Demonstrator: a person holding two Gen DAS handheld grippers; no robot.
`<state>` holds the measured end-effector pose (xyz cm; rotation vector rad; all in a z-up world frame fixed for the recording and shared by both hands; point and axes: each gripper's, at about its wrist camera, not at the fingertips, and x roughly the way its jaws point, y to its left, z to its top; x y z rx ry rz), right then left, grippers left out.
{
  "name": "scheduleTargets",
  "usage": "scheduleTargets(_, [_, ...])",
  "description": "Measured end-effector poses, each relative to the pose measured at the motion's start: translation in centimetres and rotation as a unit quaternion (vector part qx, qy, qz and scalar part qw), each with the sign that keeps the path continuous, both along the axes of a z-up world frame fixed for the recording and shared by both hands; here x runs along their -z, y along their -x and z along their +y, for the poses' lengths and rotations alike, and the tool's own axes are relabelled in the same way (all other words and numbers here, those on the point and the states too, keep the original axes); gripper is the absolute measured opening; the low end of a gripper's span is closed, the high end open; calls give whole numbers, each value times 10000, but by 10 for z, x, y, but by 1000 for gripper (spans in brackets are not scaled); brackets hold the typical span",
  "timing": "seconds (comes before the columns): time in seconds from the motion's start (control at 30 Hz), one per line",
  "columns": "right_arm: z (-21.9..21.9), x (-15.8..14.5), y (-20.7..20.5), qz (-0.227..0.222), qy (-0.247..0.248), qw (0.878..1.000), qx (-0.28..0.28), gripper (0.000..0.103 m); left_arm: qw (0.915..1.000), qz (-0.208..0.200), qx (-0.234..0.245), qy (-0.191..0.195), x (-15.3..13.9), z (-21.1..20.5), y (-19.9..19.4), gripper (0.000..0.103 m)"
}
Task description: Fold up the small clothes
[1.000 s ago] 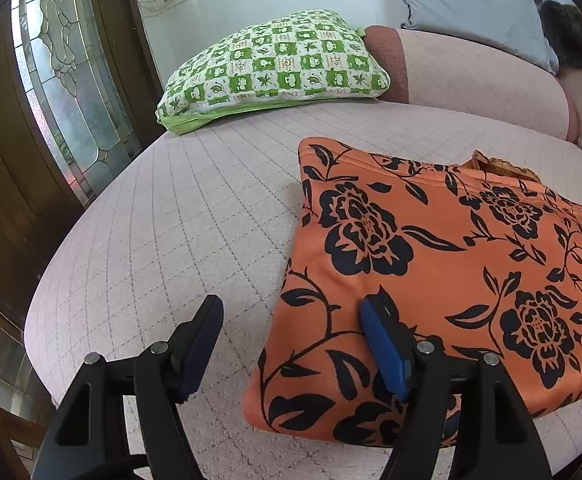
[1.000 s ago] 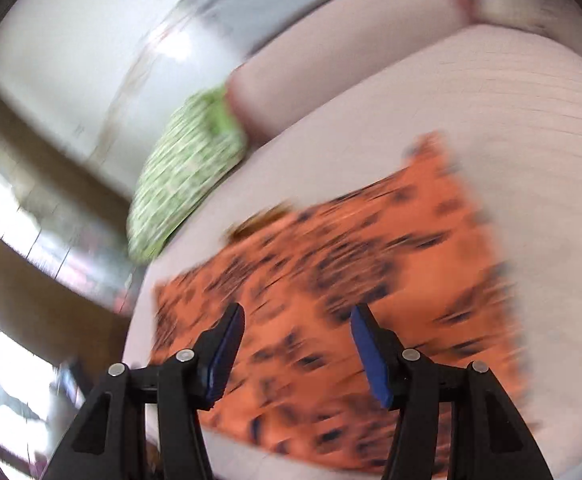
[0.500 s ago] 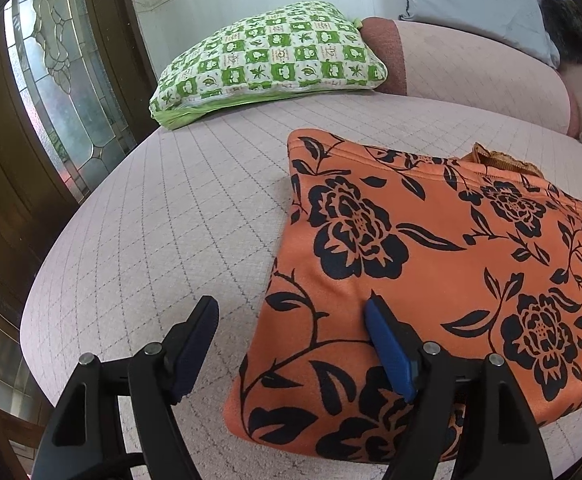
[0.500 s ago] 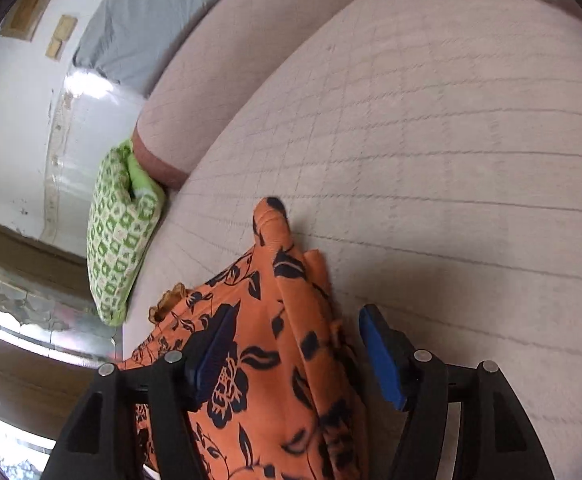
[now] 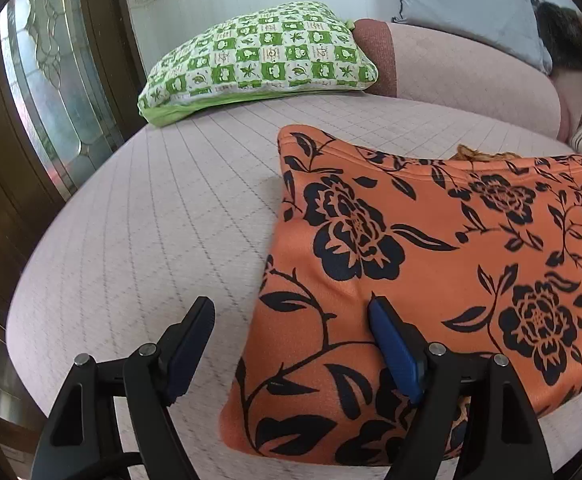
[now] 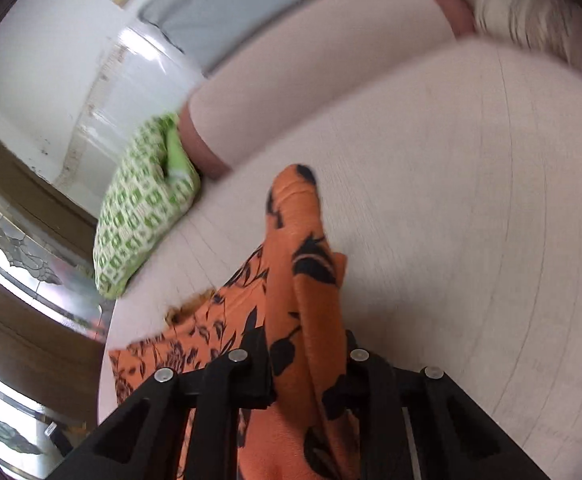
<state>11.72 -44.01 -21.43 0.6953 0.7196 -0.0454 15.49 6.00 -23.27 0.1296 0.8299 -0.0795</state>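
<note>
While our right gripper [image 6: 309, 364] has just closed its jaws on a raised fold of the orange floral garment [image 5: 431, 264], our left gripper [image 5: 291, 344] hangs over the garment's near left corner with jaws wide apart, having just eased wider; one jaw stands over the cloth, the other over the bare pink bed [image 5: 151, 220]. A green checked pillow [image 5: 259, 56] lies well beyond them.

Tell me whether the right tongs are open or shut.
Shut on the orange floral garment: the right tongs, having just closed, pinch a raised fold.
</note>
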Motion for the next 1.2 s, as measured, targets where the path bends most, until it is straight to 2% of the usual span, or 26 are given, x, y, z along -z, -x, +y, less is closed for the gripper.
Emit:
scheduleTargets(0.07, [4,-2,-9,46,424,9991,44,18,10000,80,45,33,2,-5,-1,80])
scheduleTargets(0.1, [4,5,-15,190,483,9986,91,18,9999,98,65,-24,4,-8,-1,80])
scheduleTargets(0.2, [-2,52,-47,1131,285,9931,87,29,9999,102,55,-95,5,-10,-1,80])
scheduleTargets(0.23, [-4,61,-50,1284,207,9914,139,31,9999,121,29,-51,5,-8,-1,80])
scheduleTargets(0.3, [-9,52,-45,1066,84,9939,287,34,9999,144,-30,63,4,-2,0,80])
scheduleTargets(0.37, [-16,32,-24,677,51,9951,720,36,9998,60,-101,134,0,2,4,80])
scheduleTargets(0.4, [-18,19,-10,427,93,9948,918,40,9998,-18,-123,124,-3,3,6,80])
scheduleTargets(0.43, [-18,6,5,169,229,9935,1104,58,9998,-130,-152,84,-6,4,9,80])
scheduleTargets(0.47, [-16,-6,20,-77,390,9912,1259,65,9995,-265,-171,35,-9,5,12,80])
scheduleTargets(0.5, [-10,-17,37,-367,556,9886,1353,67,9992,-355,-166,6,-12,6,14,80])
scheduleTargets(0.57, [4,-32,56,-615,599,9908,1045,67,9987,-483,-131,-84,-14,3,19,80])
scheduleTargets(0.67, [37,-40,74,-709,465,9954,446,60,9989,-413,-66,-194,-11,-1,20,80])
scheduleTargets(0.73, [66,-39,81,-517,536,9972,96,37,9989,-383,-24,-262,-8,-4,22,80])
scheduleTargets(0.8, [96,-33,86,-291,648,9974,-91,37,9986,-407,5,-350,-8,-5,23,80])
scheduleTargets(0.93, [123,-8,87,253,612,9970,-392,37,9987,-383,32,-344,-6,0,23,80])
scheduleTargets(1.0, [131,14,82,820,735,9928,-479,37,9990,-346,7,-274,-6,4,22,80])
scheduleTargets(1.03, [137,31,74,1283,794,9868,-585,38,9991,-330,-1,-248,-5,6,21,80])
scheduleTargets(1.07, [138,37,74,1391,874,9845,-617,38,9993,-311,-11,-217,-5,7,21,80])
scheduleTargets(1.13, [140,27,76,1198,1100,9847,-620,39,9994,-292,-17,-173,-6,8,20,80])
scheduleTargets(1.2, [140,18,77,866,1059,9886,-621,39,9994,-286,-25,-167,-6,7,19,80])
